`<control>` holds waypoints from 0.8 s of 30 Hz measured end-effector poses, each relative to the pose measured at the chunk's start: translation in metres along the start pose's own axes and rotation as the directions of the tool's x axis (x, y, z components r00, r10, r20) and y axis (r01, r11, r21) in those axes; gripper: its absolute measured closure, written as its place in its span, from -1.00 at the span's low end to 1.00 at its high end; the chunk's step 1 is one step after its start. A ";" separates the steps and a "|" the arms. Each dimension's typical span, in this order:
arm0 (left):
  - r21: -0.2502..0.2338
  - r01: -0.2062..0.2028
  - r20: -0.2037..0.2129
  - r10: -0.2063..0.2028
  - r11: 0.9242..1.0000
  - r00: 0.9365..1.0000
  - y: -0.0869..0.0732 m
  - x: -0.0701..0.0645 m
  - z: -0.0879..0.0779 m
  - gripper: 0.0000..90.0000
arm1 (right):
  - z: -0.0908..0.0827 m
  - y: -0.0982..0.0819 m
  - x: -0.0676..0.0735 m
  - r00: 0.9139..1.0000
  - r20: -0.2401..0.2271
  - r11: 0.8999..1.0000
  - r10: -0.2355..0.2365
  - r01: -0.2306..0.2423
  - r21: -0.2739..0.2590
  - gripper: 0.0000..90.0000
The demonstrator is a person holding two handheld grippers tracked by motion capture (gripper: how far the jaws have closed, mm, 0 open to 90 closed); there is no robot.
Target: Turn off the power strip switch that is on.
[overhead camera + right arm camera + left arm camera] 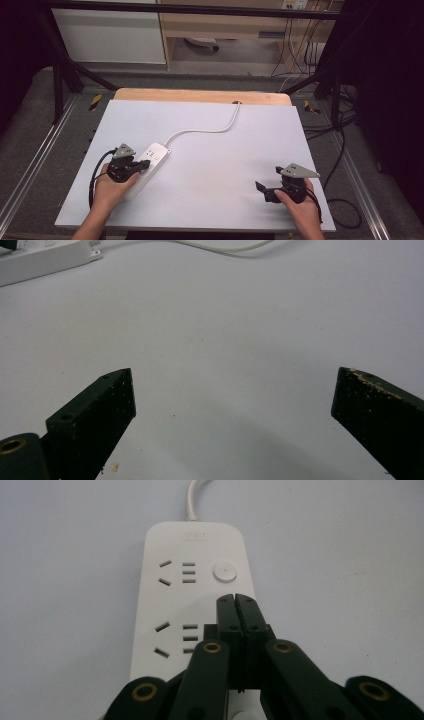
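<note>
The left tongs [235, 598] have their two black jaws pressed flat together with nothing between them, so they form one narrow tip, and that tip hangs over the face of the white power strip [192, 585], just short of its round button [223, 572]. Closed like this they cannot grip anything; the likely reason is that a single slim point suits pressing a small switch better than two spread jaws would. In the high view the left tongs [142, 164] lie across the near half of the power strip [156, 153], pointing along it, and the hand [107, 187] behind them rests low toward the counter's near-left corner, which would steady a push. Whether the tip touches the casing I cannot tell. The strip lies slantwise on the left half of the counter [215, 165], and its white cord [210, 131] runs from its far end toward the middle of the counter's far edge, where it drops through a hole. That leaves enough slack for the strip to sit flat and keep still under a press. The right tongs [262, 189] stand wide apart and empty over bare surface near the near-right corner, well apart from the strip, apparently parked out of the way since this step seems to need one tool.
</note>
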State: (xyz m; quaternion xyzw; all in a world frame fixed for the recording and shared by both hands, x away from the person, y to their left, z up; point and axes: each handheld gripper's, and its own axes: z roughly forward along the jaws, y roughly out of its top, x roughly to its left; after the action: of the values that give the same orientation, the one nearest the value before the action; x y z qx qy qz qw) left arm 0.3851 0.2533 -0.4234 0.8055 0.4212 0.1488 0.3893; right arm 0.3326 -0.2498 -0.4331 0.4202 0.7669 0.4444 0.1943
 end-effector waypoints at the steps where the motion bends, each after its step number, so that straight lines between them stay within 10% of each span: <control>1: 0.000 -0.001 0.000 0.001 1.000 1.000 0.000 0.000 0.000 1.00 | 0.000 0.000 0.000 1.000 0.000 1.000 0.000 0.000 0.001 -0.90; 24: 0.002 0.009 -0.021 -0.009 1.000 1.000 -0.002 -0.003 0.003 1.00 | 0.000 0.000 0.000 1.000 0.019 1.000 -0.008 0.008 0.009 -0.90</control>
State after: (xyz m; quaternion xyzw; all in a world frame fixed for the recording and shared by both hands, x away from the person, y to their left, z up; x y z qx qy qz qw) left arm 0.3832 0.2503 -0.4266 0.8024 0.4290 0.1553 0.3846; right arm 0.3325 -0.2493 -0.4335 0.4224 0.7687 0.4360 0.2014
